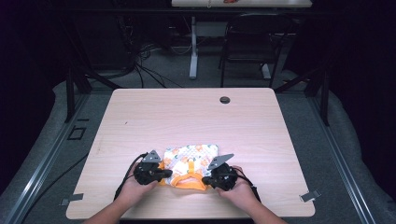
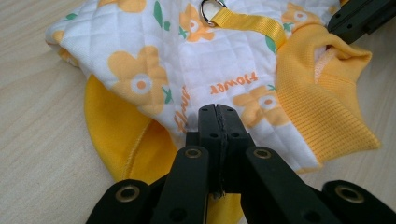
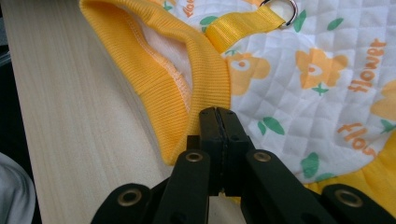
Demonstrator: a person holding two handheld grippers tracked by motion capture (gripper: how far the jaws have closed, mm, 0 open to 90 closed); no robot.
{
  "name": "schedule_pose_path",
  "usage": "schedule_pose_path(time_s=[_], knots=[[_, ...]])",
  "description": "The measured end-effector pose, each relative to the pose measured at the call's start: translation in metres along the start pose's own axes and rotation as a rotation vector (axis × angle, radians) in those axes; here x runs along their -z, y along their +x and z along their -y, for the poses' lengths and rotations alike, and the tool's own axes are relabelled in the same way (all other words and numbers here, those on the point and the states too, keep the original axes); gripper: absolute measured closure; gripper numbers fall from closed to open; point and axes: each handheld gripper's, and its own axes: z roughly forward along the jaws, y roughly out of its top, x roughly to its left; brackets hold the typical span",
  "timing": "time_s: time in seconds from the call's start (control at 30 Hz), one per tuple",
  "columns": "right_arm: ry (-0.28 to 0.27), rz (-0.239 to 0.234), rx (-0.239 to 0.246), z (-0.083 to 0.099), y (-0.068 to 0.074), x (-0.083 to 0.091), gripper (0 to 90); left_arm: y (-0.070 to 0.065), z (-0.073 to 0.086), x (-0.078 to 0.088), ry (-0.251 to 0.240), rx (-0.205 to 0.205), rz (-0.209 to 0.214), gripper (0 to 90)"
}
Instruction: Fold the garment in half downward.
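Both claws are hovering together at the near edge of the small flowered garment (image 1: 190,164) lying on the bench (image 1: 140,116): the left claw (image 2: 218,116) and right claw (image 3: 218,119) are pressed tight, gripping nothing. Judging by this, a grasp is being prepared; next they must part and pinch the yellow hem
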Motion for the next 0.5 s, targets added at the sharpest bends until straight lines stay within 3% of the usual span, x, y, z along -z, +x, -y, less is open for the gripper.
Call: schedule_pose_path(time_s=[0.5], knots=[[0.006,0.004,-0.006,-0.0043,-0.0058,-0.0029,90.0,0.0074,-0.0011,-0.002,-0.018,0.038,0.004,90.0]])
